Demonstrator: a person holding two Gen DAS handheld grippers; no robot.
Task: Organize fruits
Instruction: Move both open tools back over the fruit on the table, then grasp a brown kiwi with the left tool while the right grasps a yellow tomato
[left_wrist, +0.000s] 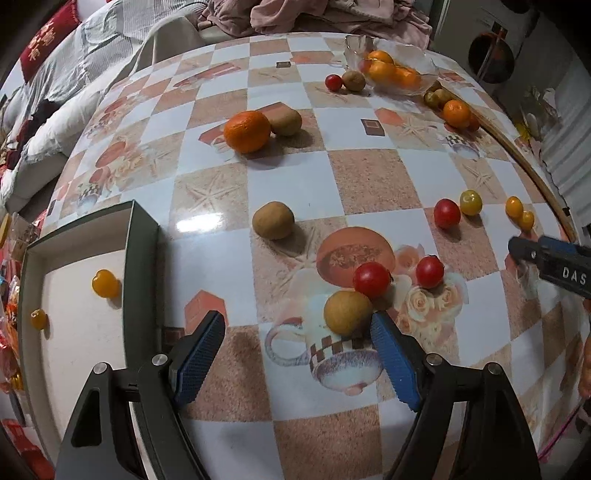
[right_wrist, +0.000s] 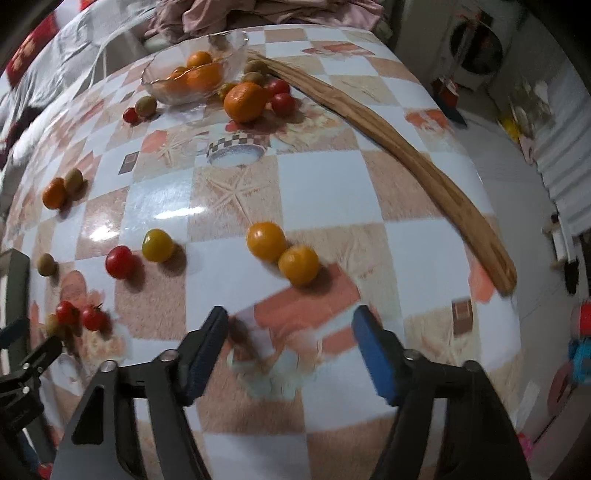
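My left gripper is open and empty, low over the table. A small yellow-brown fruit lies just ahead, touching the tip of its right finger, with two red tomatoes behind it. A green-rimmed box at left holds two yellow tomatoes. My right gripper is open and empty; two orange-yellow tomatoes lie just ahead of it. A glass bowl with oranges stands at the far end.
An orange and kiwis lie mid-table. Red and yellow tomatoes are scattered at right. A long wooden stick runs along the table's right edge. A bed with bedding lies beyond the table.
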